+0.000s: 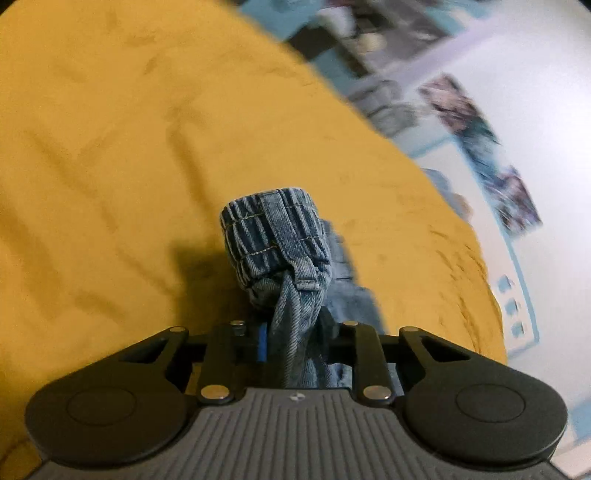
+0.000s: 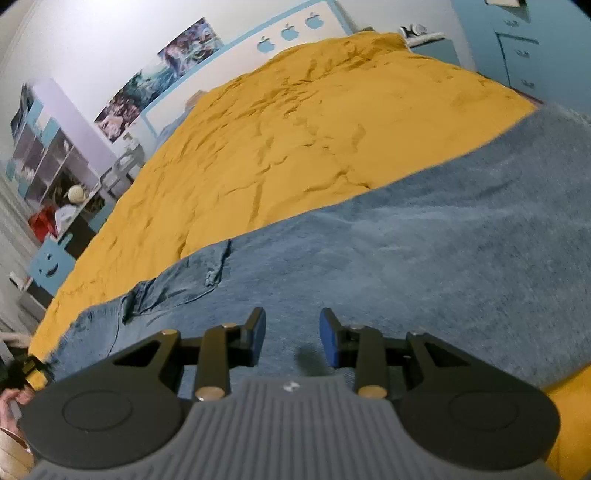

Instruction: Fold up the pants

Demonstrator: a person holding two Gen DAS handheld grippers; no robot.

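Note:
Blue denim pants lie on a yellow bedspread (image 2: 295, 122). In the left wrist view my left gripper (image 1: 291, 332) is shut on a bunched part of the pants (image 1: 280, 251), with a stitched hem or waistband sticking up past the jaws, lifted above the bedspread (image 1: 110, 166). In the right wrist view my right gripper (image 2: 292, 334) is open and empty, just above the flat spread of the pants (image 2: 424, 240). A pocket and seam (image 2: 218, 266) show to its left.
The bed fills most of both views. A white and blue headboard (image 2: 288, 31) with apple cut-outs stands at the far end. Shelves and clutter (image 2: 48, 173) stand along the left wall, blue drawers (image 2: 517, 48) at the far right. The left wrist view is blurred.

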